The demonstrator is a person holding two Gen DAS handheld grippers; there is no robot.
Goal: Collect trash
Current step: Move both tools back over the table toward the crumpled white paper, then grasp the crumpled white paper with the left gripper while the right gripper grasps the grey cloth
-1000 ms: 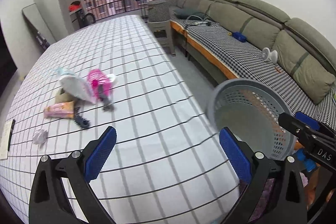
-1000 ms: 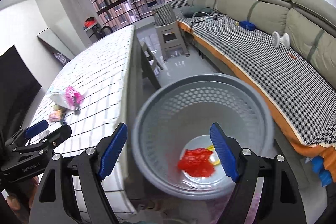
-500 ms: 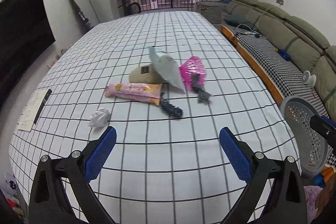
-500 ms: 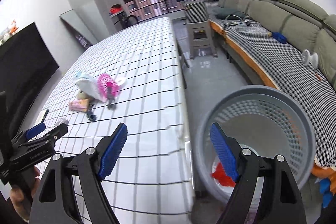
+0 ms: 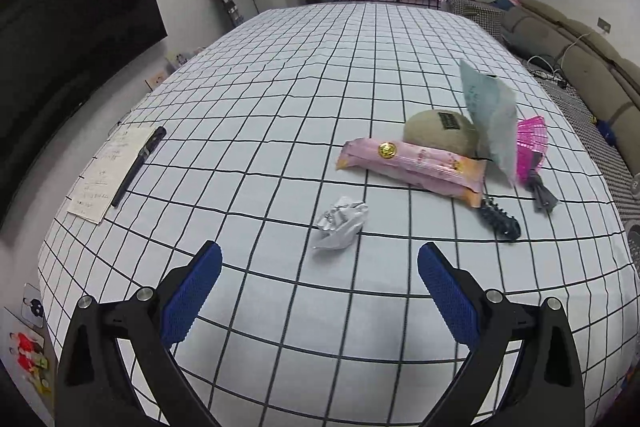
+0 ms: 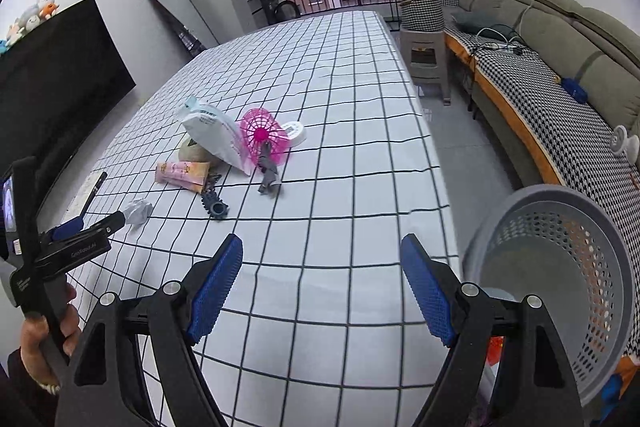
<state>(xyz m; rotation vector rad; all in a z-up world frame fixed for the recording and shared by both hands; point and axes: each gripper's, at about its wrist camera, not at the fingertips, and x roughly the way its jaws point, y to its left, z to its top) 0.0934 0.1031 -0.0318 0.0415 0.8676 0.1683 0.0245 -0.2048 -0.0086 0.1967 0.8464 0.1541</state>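
A crumpled silver wrapper (image 5: 340,223) lies on the checked tablecloth (image 5: 320,75), just ahead of my open left gripper (image 5: 319,255), which holds nothing. Behind it sit a pink snack packet (image 5: 412,167), a tan pouch (image 5: 440,131), a pale bag (image 5: 492,115), a pink mesh fan (image 5: 530,143) and a dark comb (image 5: 500,221). My right gripper (image 6: 321,243) hangs open and empty over the table's near right part. The grey basket (image 6: 560,193) stands off the table's right edge with a red scrap (image 6: 496,347) inside. In the right wrist view the left gripper (image 6: 96,227) reaches toward the wrapper (image 6: 138,213).
A notepad (image 5: 100,179) with a pen (image 5: 138,167) lies at the table's left edge. A white round lid (image 6: 294,131) sits behind the fan. A sofa (image 6: 560,39) and a stool (image 6: 426,55) stand to the right, a dark screen (image 6: 52,79) to the left.
Both views have swung left from the basket onto the table. The trash pile has come close in the left wrist view, and the basket has slid to the right wrist view's right edge. Both grippers have stayed open.
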